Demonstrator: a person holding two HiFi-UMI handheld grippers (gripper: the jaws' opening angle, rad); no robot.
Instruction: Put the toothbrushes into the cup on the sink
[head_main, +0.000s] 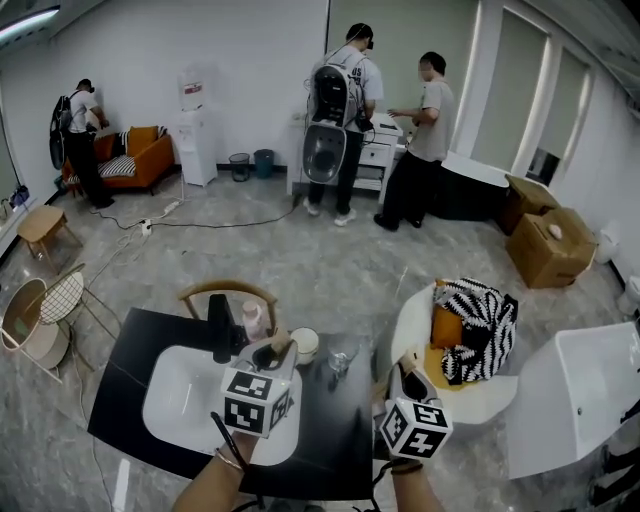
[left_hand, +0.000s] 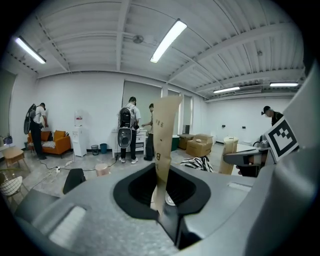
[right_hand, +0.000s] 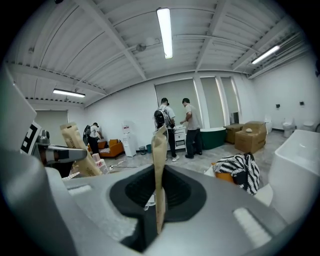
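My left gripper (head_main: 276, 356) is shut on a toothbrush in a tan paper wrapper (left_hand: 163, 142), which stands upright between the jaws over the right part of the white sink (head_main: 175, 405). The white cup (head_main: 305, 345) stands on the black counter just right of that gripper's tip. My right gripper (head_main: 402, 376) hangs off the counter's right end, shut on a second paper-wrapped toothbrush (right_hand: 159, 167) that also stands upright. In the right gripper view the left gripper's wrapper (right_hand: 80, 150) shows at the left.
A black faucet (head_main: 220, 328) and a pink bottle (head_main: 252, 320) stand behind the sink, and a small glass (head_main: 340, 362) is right of the cup. A white chair with a striped cushion (head_main: 482, 332) and a white tub (head_main: 590, 390) are to the right. People stand far back.
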